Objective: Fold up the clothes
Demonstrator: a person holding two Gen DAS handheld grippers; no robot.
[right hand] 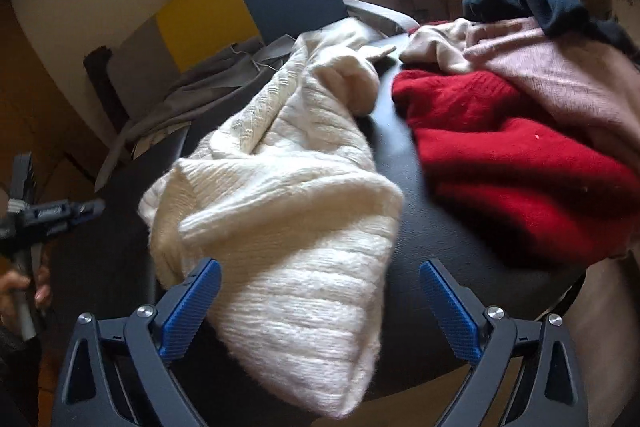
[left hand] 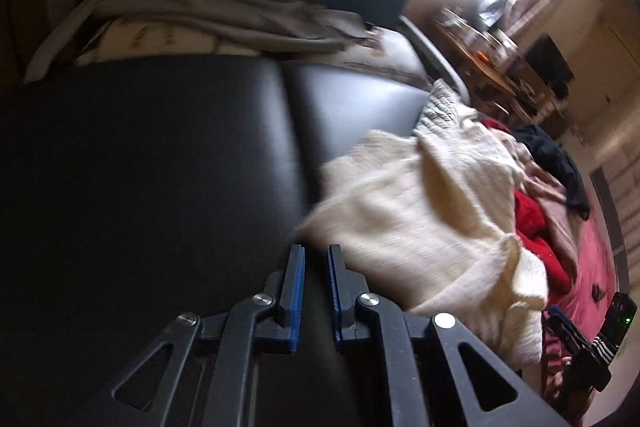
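Black padded tabletop (right hand: 404, 227) fills the near room, a bright window behind it. On it lies a cream knit sweater (right hand: 280, 211), crumpled, its near end hanging over the front edge. Just right of it sits a red sweater (right hand: 508, 155) under a pink garment (right hand: 568, 75) and a dark navy one (right hand: 536, 1). Right gripper (right hand: 320, 301) stands wide apart, astride the cream sweater's near end without pressing it. Left gripper (left hand: 316, 253) is closed, empty, over bare tabletop left of the sweater.
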